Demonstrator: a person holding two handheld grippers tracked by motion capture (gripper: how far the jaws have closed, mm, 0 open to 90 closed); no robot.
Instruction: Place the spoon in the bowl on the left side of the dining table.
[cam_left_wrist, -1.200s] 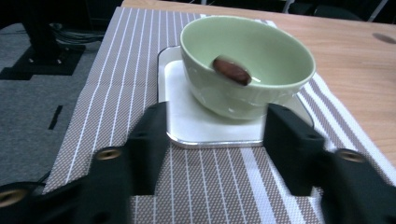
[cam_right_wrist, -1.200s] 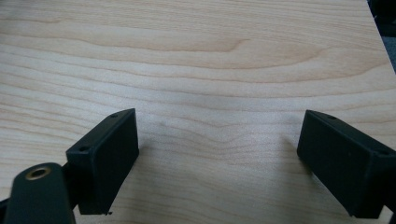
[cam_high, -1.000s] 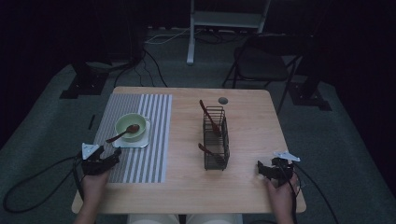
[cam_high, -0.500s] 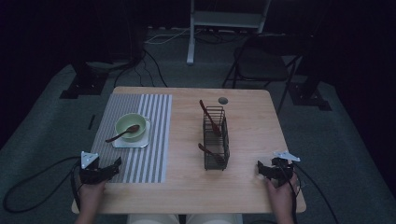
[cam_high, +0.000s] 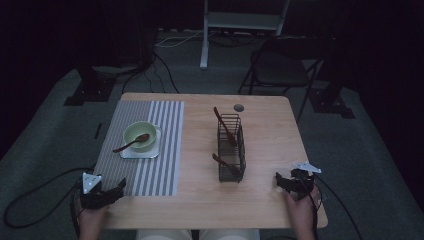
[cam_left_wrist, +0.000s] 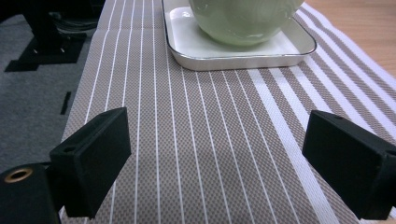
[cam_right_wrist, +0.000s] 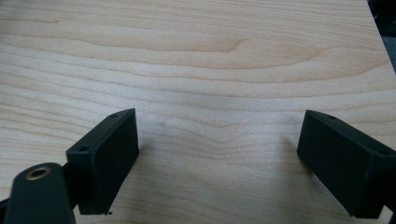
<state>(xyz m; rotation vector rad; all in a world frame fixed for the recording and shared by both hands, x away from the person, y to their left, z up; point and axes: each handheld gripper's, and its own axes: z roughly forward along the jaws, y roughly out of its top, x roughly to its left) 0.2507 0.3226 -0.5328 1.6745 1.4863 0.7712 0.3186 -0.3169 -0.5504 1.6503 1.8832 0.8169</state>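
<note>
In the high view, the left gripper (cam_high: 119, 188) is sitting at the near left corner of the wooden table (cam_high: 260, 200), its jaws standing apart over the near edge of the striped placemat (cam_high: 165, 150), with nothing between them; they have just been opening. The wooden spoon (cam_high: 132, 143) is lying in the green bowl (cam_high: 141, 135), its handle sticking out over the rim toward the near left, and the bowl is standing on a white tray (cam_high: 152, 151) on the placemat, a little way beyond the left gripper. A black wire rack (cam_high: 231, 148) with two more dark utensils in it is standing near the middle of the table. The right gripper (cam_high: 278, 182) is resting at the near right corner, well apart from the rack. In the left gripper view, the two black jaws are gaping wide above the placemat's stripes, and the bowl on its tray is showing ahead at the top. In the right gripper view, the jaws are likewise standing wide apart over bare wood, gripping nothing.
</note>
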